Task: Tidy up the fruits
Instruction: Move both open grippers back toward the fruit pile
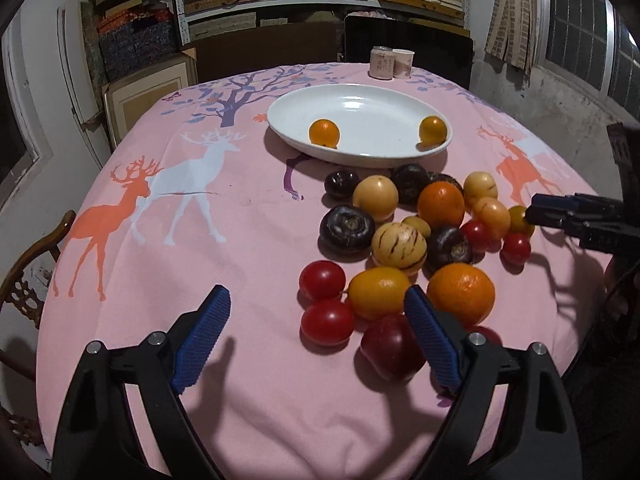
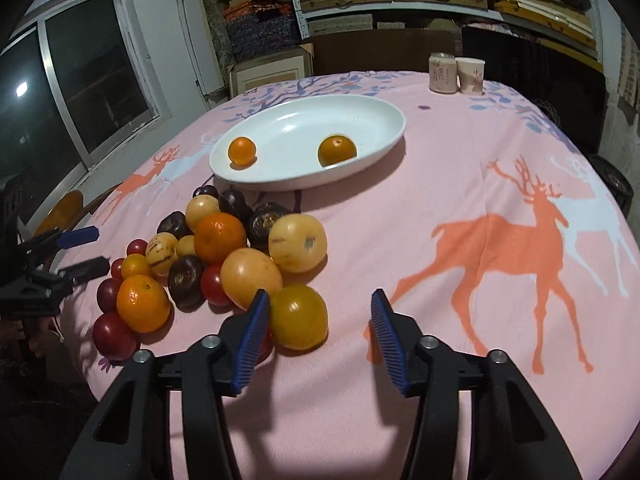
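A white oval plate (image 1: 372, 112) (image 2: 296, 120) sits at the far middle of the pink tablecloth and holds two small oranges (image 1: 324, 133) (image 1: 432, 130). In front of it lies a loose pile of fruit: oranges (image 1: 460, 294), red tomatoes (image 1: 327, 322), dark purple fruits (image 1: 346, 229) and pale yellow ones (image 1: 398, 245). My left gripper (image 1: 316, 294) is open at the pile's near left side; the tomatoes lie between its fingers, untouched. My right gripper (image 2: 320, 296) is open at the pile's right edge, with a yellow-green tomato (image 2: 298, 316) against its left finger (image 2: 252, 336) and a wide gap to the other.
A can and a paper cup (image 1: 390, 63) (image 2: 456, 74) stand at the table's far edge. A wooden chair (image 1: 36, 264) is at the left side. Shelves with boxes fill the back wall. The cloth falls off the round table edge close below both grippers.
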